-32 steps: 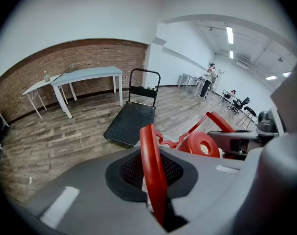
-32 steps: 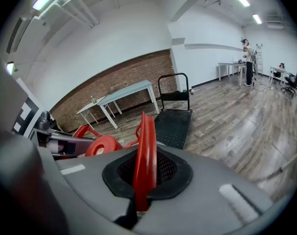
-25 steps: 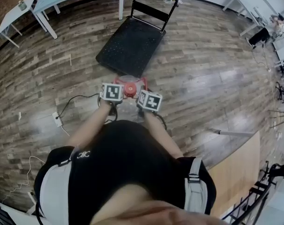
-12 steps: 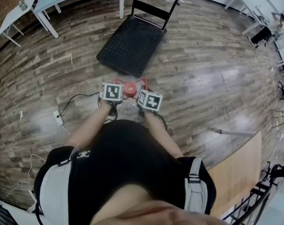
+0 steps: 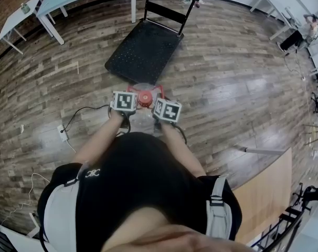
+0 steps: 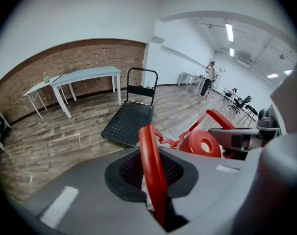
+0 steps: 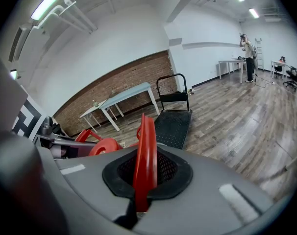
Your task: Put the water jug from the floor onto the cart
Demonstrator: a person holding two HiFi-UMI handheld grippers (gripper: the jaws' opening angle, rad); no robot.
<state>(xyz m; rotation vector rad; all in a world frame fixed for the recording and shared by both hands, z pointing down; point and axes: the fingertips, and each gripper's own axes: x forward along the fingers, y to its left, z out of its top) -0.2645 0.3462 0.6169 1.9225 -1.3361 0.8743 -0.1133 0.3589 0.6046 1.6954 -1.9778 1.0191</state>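
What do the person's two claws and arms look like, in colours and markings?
The left claw and the right claw each have a smooth grey body with black meshed pads. Each carries a cube with black-and-white square markers. The person wears a black top with pale grey shoulder straps; the forearms are uncovered.

Arms extended down, left gripper [image 6: 156, 192], right gripper [image 7: 142, 192] abreast, jaws gripping jug handle [image 6: 149, 146]

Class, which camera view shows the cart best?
The head view: the whole cart from above. The left gripper view shows it smaller; in the right gripper view a red jug handle hides part.
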